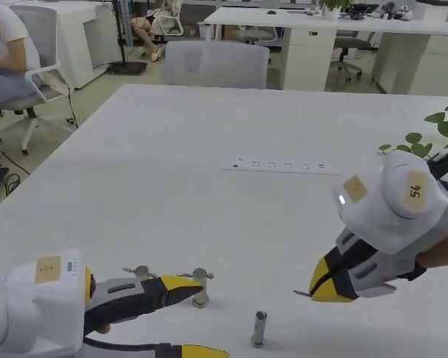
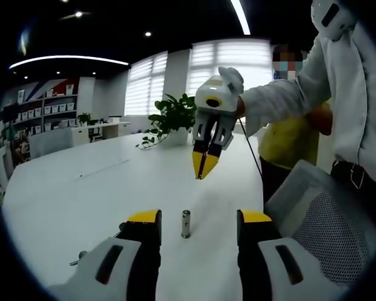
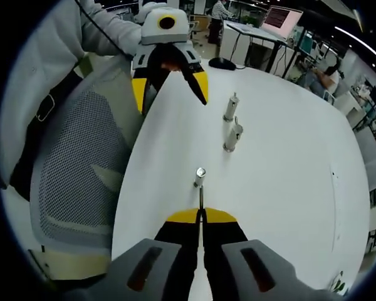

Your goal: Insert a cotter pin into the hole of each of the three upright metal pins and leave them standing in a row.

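The left gripper (image 1: 211, 321) is being held low over the near-left corner of the bench (image 1: 209, 149). Its jaws are standing wide apart with nothing between them. In the left gripper view, the bare metal pin (image 2: 186, 224) is standing upright just ahead of the open jaws.

The right gripper (image 1: 322, 289) is hovering above the near edge, right of the bare metal pin. Its jaws are clamping a loose cotter pin (image 3: 200, 199), whose tip is projecting forward.

Left of the bare metal pin, the middle metal pin (image 1: 200, 287) and the end metal pin (image 1: 141, 272) are standing upright near the same edge. Each is carrying an inserted cotter pin (image 1: 185, 275) through its head. The left gripper's upper jaw tip is lying just beside the middle metal pin.
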